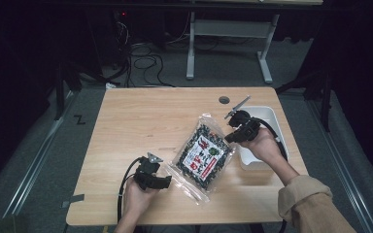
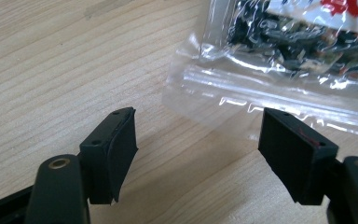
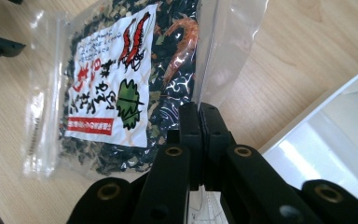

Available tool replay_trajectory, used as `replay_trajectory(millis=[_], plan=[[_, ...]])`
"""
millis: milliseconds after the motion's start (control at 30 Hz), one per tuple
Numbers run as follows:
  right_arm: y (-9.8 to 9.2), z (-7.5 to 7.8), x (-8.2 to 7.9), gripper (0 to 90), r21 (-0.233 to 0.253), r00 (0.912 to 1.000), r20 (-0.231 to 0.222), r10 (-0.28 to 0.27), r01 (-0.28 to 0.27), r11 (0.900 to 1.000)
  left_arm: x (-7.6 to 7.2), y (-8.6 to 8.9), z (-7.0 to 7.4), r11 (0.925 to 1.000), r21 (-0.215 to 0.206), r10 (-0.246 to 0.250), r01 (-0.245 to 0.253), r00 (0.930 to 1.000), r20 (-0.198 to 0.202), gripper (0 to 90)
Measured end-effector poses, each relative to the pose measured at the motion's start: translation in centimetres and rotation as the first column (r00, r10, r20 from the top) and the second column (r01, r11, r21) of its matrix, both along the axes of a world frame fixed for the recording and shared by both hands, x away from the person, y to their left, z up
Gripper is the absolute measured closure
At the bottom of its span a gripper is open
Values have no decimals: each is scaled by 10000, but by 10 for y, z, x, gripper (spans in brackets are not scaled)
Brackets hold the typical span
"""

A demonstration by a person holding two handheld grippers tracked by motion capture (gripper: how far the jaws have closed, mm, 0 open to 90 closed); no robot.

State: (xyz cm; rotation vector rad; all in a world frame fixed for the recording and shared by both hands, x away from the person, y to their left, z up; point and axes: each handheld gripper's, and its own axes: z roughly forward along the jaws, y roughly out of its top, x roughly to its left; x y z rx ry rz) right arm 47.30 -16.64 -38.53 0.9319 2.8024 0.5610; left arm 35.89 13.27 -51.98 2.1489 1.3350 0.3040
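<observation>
Nearest the table's front edge, the left gripper (image 1: pixel 167 181) is held low over the wooden table (image 1: pixel 141 121), its jaws set wide apart with nothing between them; in the left gripper view bare wood is seen in the gap, and the clear sealed end of the snack bag (image 2: pixel 279 70) lies just beyond the pads (image 2: pixel 121 140). The bag (image 1: pixel 205 154), a transparent pouch of dark dried flakes with a white and red label, is laid slantwise at the middle of the table, its lower end near the left gripper. Its upper right edge is pinched by the right gripper (image 1: pixel 229 138), whose jaws are pressed together on the clear plastic, as seen in the right gripper view (image 3: pixel 199 116); that corner appears slightly lifted, though this is hard to judge. Farther right, a white tray (image 1: pixel 272 116) stands just beside the bag.
</observation>
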Motion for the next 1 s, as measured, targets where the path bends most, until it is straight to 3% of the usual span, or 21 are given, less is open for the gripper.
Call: replay_trajectory(millis=[300, 433, 667, 767, 933, 1000], plan=[[-5, 24, -6, 900, 115, 9982, 584, 105, -112, 9999, -1, 1, 0, 9999, -135, 52, -52, 10000, 12, 282], [-4, 38, -9, 900, -54, 9964, 838, 92, -87, 9999, -1, 1, 1, 9999, -150, 65, -64, 10000, 40, 282], [-3, 49, -10, 900, -230, 9932, 1144, 236, -210, 9995, -1, 2, 1, 9999, -154, -6, 7, 10000, 58, 284], [-3, 57, -11, 900, -291, 9907, 1353, 154, -116, 9995, -2, 2, 1, 9999, -146, -29, 30, 10000, 91, 286], [-5, 68, -16, 900, -269, 9774, 2114, 71, -14, 9996, -2, 1, 1, 9999, -119, -96, 97, 9999, 76, 287], [-5, 70, -16, 900, -266, 9759, 2182, 91, -33, 9996, -1, 1, 1, 9999, -83, -112, 112, 9999, 59, 287]])
